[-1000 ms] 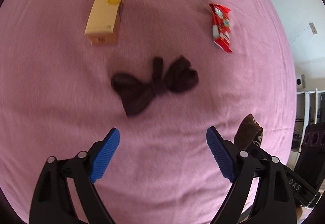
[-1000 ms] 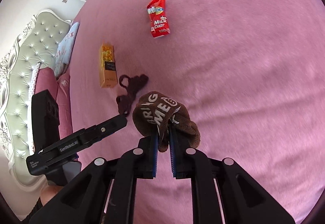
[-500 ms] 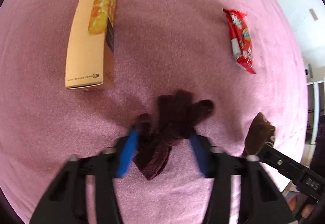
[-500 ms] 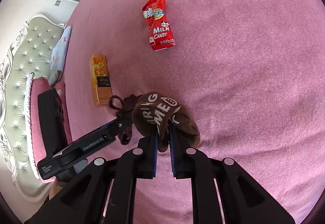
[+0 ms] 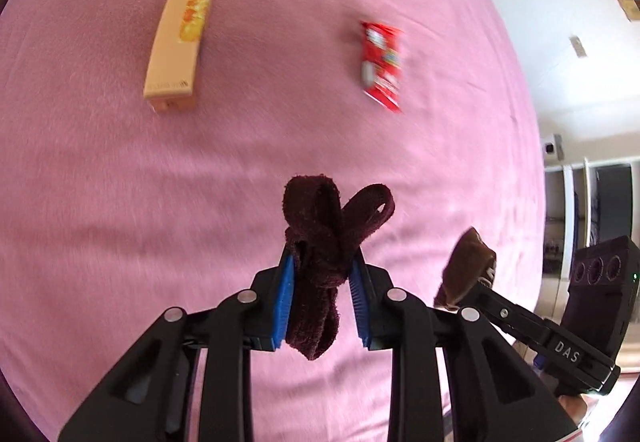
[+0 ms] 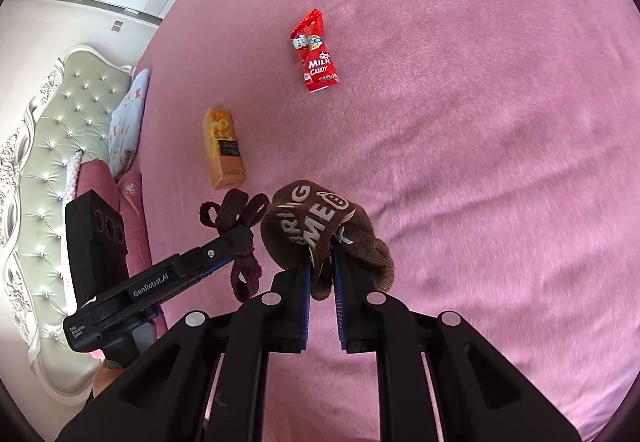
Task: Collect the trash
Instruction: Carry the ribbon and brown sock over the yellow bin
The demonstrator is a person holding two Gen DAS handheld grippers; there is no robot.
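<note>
Both tools are full, the left tool [image 5: 322, 274] pinching the dark knotted cloth [image 5: 328, 226] and the right tool [image 6: 321, 274] pinching the brown sock [image 6: 320, 226], while ahead on the pink bed [image 6: 500, 121] the yellow box [image 5: 178, 41] lies lengthwise nearer the left and the red candy wrapper [image 6: 315, 51] nearer the right.

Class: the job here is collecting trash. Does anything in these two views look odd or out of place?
Yes. Both grippers grip clothing, not trash: the left gripper pinches a dark knotted sock, the right gripper a brown sock. The candy wrapper and box lie untouched on the pink bed.
</note>
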